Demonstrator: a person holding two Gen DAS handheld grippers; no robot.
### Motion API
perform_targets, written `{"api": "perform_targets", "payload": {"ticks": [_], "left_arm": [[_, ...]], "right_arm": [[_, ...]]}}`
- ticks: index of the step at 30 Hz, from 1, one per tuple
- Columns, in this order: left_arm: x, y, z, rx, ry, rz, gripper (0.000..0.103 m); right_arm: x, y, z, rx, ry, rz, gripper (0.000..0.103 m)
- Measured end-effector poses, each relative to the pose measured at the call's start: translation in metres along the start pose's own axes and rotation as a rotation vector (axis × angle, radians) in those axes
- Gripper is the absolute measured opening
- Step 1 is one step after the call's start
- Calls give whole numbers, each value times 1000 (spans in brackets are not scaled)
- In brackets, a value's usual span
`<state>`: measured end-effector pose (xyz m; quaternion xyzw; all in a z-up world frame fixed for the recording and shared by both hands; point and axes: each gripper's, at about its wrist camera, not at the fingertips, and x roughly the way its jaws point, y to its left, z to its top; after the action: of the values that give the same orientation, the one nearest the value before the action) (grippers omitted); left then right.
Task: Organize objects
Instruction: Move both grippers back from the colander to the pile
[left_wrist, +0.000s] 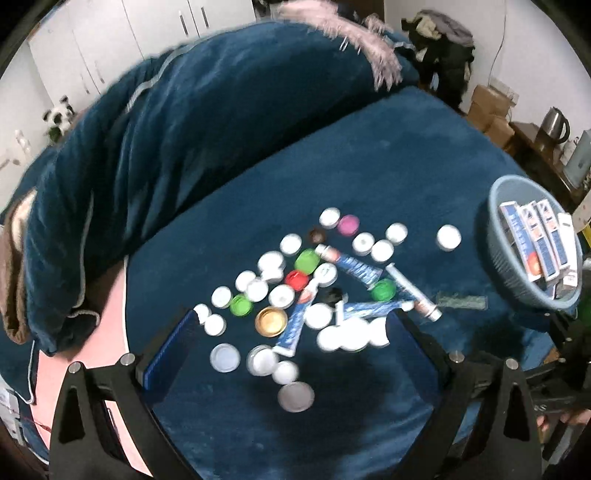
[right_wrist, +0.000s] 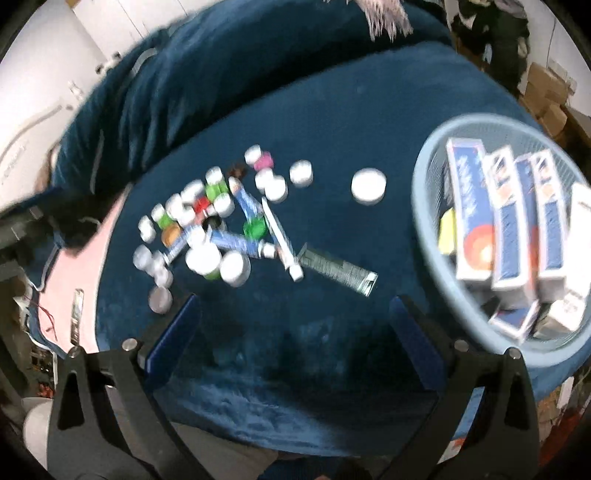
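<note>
Both grippers are being held above a bed covered in a dark blue blanket (left_wrist: 388, 155). The left gripper (left_wrist: 291, 317) is being kept with its jaws wide and empty over a scattered pile of bottle caps (left_wrist: 291, 280) and toothpaste tubes (left_wrist: 354, 266). The right gripper (right_wrist: 291, 306) is likewise being held with jaws wide, nothing between them, near a clear tube (right_wrist: 336, 269). A blue basket (right_wrist: 428, 206) holding toothpaste boxes (right_wrist: 513, 221) is being seen at the right of the pile. 1 white cap (right_wrist: 368, 185) is lying apart, between pile and basket.
</note>
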<state>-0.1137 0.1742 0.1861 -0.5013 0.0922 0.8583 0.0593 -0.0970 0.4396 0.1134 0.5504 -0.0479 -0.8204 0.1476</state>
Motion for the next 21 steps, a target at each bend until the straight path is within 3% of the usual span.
{"api": "perform_targets", "payload": {"ticks": [5,11,14,19,21], "left_arm": [[45,30,-15,-10,107,-61,101],[99,46,-48,-33,203,-122,101],[114,53,-56,-71,230,-164,101],[126,57,-61,-125,242,-223,101],[125,57,-61,-126,236,-230,101]], "right_arm": [[57,1,-12,3,167,-84,103],[98,0,-18,-29,242,-171,103],[102,2,-24,-61,206,-197,103],[95,1,-43,-70,66,-207,103],[90,6,-43,-126,91,-202,103]]}}
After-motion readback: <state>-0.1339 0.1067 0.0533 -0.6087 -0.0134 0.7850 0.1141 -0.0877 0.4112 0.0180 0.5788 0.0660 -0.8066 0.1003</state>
